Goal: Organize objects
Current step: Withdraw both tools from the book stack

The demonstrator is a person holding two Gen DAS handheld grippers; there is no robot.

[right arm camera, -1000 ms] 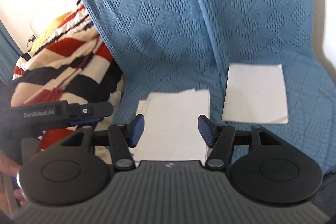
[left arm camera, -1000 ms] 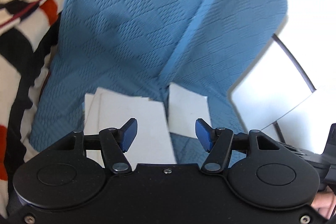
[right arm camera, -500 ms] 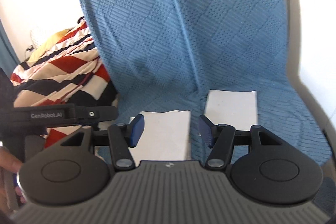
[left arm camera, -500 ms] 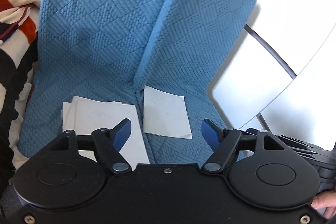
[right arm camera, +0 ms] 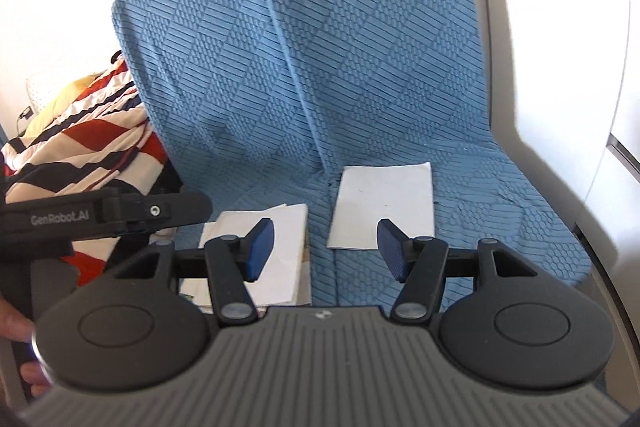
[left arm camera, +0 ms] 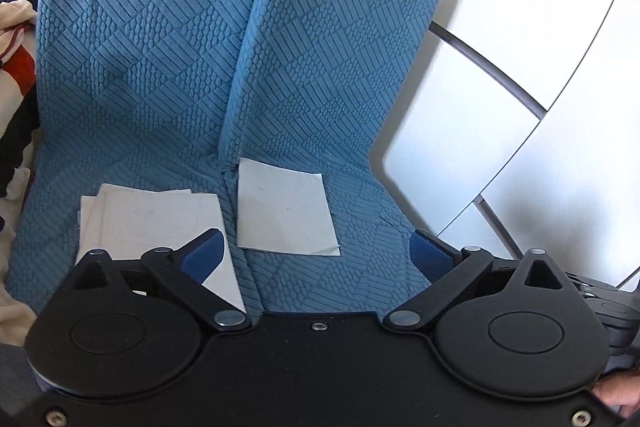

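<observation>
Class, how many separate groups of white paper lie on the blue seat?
2: a loose stack left of the seat's seam and a single sheet right of it. The stack's sheet count can't be told.

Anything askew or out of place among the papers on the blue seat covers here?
The paper stack on the left seat is untidy: its sheets are fanned, with offset corners showing at the back and left edges. The single sheet on the right seat lies flat apart from a slightly turned near corner. Neither gripper holds anything.

You see a blue textured sofa cover, a red, white and navy striped blanket at its left, and white panels right.
</observation>
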